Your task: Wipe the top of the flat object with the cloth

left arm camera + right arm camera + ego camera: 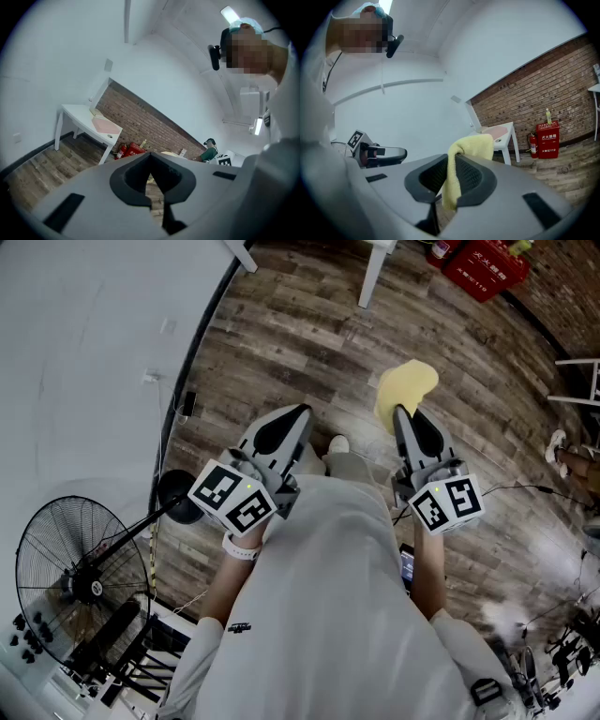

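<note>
A yellow cloth (pixel 405 390) sticks out ahead of my right gripper (pixel 403 416), which is shut on it; in the right gripper view the yellow cloth (pixel 461 159) hangs pinched between the closed jaws. My left gripper (pixel 298 416) is shut with nothing in it, held beside the right one over the floor. A flat pink object (pixel 105 124) lies on a white table (pixel 79 115) by the brick wall, far ahead. The same pink flat object (pixel 498 131) shows on the white table (pixel 509 138) in the right gripper view.
A black floor fan (pixel 80 582) stands at lower left beside the white wall. Red fire extinguisher boxes (pixel 483 263) sit by the brick wall at top right. A white table leg (pixel 372 273) stands on the wood floor ahead. Cables lie at lower right.
</note>
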{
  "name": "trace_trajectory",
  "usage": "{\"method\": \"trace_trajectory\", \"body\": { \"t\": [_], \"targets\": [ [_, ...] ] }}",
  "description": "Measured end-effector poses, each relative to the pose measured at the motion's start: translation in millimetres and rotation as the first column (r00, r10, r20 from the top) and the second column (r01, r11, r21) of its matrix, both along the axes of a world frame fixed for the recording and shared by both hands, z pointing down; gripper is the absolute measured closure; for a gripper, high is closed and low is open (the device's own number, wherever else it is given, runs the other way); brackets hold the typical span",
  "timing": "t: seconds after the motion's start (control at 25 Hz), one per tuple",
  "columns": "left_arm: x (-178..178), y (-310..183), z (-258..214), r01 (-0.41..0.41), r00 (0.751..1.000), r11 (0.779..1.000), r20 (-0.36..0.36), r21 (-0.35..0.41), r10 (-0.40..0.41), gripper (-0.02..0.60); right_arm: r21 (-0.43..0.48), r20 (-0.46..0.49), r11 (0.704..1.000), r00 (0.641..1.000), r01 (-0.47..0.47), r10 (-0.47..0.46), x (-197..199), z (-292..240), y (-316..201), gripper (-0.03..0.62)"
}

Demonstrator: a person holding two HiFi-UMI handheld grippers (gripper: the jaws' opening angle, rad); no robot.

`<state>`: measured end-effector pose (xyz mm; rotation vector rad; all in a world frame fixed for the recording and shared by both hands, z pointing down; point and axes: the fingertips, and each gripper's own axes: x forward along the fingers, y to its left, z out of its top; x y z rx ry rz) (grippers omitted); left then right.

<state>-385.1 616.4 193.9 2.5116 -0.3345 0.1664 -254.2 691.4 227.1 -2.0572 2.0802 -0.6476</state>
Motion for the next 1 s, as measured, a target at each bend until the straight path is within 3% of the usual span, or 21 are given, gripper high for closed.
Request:
{"method": "trace_trajectory", "body": {
  "t": [0.28,0.48,0.68,1.0],
  "targets": [
    [16.0,18.1,9.3,-0.021,1.0,1.0,0.016,0.017,0.021,0.563,0.031,-0.015,0.998,0.999,0.048,-0.047,-3.8,-3.1,4.9,0.543],
    [27.8,24.9,9.7,-0.037,0.999,0.999,0.026,0.033,0.036,0.563,0.02,-0.026,0.999,0.999,0.032,-0.031,11.1,1.7,16.0,0.542],
    [32.9,10.5,7.9,-0.027,0.999,0.997,0.023,0.067,0.025,0.563,0.031,-0.013,0.999,1.0,0.022,-0.021,27.5,6.9,8.9,0.542],
    [44.4,-19.9,10.1,0.006,1.0,0.999,-0.002,0.044,-0.006,0.563,0.065,-0.03,0.997,0.999,0.034,-0.032,55.9,-9.8,-22.0,0.542]
  ]
}}
